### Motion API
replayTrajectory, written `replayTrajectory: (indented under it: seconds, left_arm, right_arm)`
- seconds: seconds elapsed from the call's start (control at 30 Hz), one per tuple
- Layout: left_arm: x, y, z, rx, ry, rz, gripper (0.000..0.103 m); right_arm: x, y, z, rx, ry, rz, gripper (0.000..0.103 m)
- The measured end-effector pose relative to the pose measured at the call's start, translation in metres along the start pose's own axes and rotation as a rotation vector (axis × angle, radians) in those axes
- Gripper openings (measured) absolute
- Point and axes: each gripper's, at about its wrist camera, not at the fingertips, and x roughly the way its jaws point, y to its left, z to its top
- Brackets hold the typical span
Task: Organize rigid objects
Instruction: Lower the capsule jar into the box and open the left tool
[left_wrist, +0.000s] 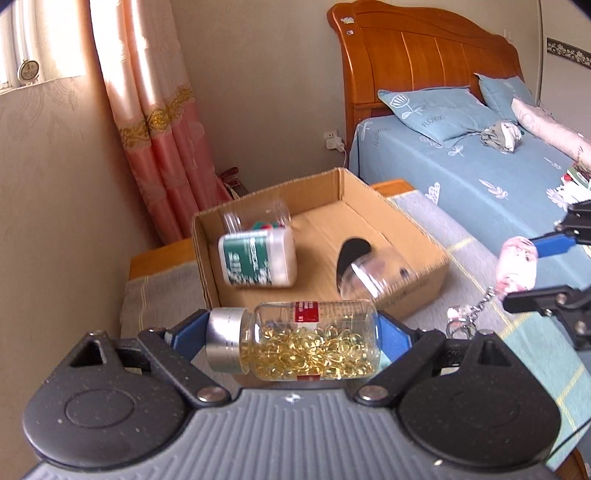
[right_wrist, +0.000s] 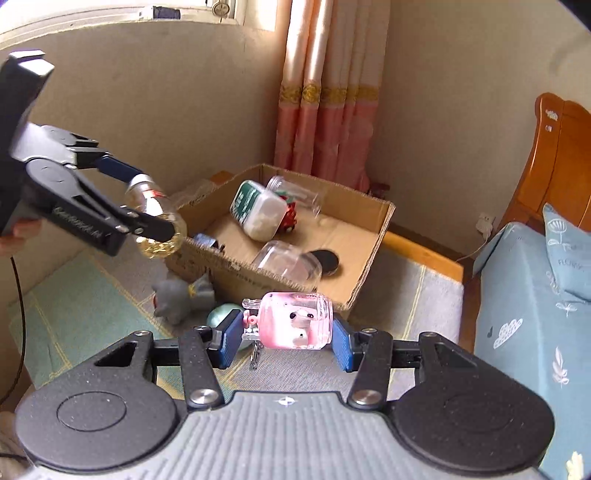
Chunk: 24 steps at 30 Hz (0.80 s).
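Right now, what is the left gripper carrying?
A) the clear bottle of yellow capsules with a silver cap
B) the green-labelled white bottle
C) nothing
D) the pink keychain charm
A: the left gripper has its blue pads pressed on both ends of the capsule bottle, held sideways in front of the cardboard box; the pink charm sits in the right gripper.

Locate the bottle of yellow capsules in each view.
Left wrist: capsule bottle lies sideways at bottom centre, clamped in the left gripper.
Right wrist: same bottle at middle left, beside the box's near corner.
Shared landmark: cardboard box.
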Motion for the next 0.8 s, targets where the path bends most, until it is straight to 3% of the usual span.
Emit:
replayTrajectory:
  seconds: [0.2, 0.4, 0.5, 0.7, 0.8]
  left_arm:
    - [0.032, 0.004, 0.031, 0.003, 0.005, -0.001, 0.093]
    - [0.059, 0.004, 0.038, -0.013, 0.004, 0.002, 0.093]
    - [0.067, 0.005, 0.037, -0.014, -0.019, 0.018, 0.094]
    - [0.073, 0.01, 0.027, -0.05, 0.006, 0.011, 0.094]
    - [0.069, 0.009, 0.017, -0.035, 0.016, 0.014, 0.094]
  right_arm:
    - [0.002, -0.016, 0.03, -0.01, -0.03, -0.027, 0.055]
    - [0.013, -0.029, 0.06, -0.014, -0.024, -0.036, 0.055]
    - [0.019, -0.032, 0.076, -0.02, -0.019, -0.043, 0.029]
    - [0.044, -0.039, 0.097, -0.012, 0.006, -0.019, 0.029]
    - [0.056, -0.039, 0.088, -0.002, 0.04, 0.0, 0.045]
